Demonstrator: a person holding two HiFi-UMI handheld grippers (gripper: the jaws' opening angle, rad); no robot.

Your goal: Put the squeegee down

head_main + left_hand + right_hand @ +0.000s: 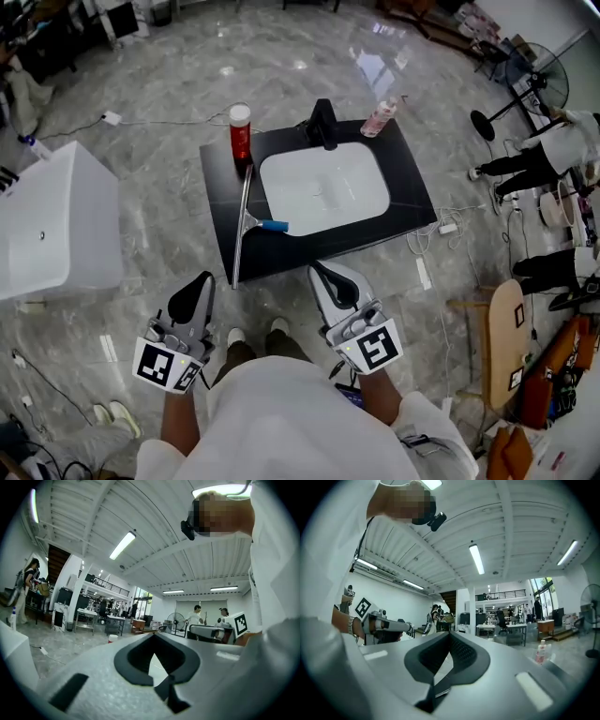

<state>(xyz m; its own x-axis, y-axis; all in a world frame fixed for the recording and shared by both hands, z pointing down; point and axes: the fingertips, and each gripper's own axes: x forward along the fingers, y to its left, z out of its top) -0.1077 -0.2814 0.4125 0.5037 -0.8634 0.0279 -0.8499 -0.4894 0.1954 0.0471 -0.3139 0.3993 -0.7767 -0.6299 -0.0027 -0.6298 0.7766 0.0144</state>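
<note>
The squeegee (246,223) lies flat on the black counter (412,202), left of the white basin (323,183), its long blade running front to back and its blue handle (275,225) pointing at the basin. Neither gripper touches it. My left gripper (199,286) is held near my body, in front of the counter's left corner, shut and empty. Just in front of the counter's edge, my right gripper (330,277) is shut with nothing between its jaws. In the left gripper view the jaws (153,639) meet; the right gripper view shows the same (450,638).
A red bottle (240,133) stands at the counter's back left, a black faucet (322,124) behind the basin, a pink spray bottle (380,117) at the back right. A white cabinet (47,220) sits to the left. Cables, a fan (544,80) and people lie to the right.
</note>
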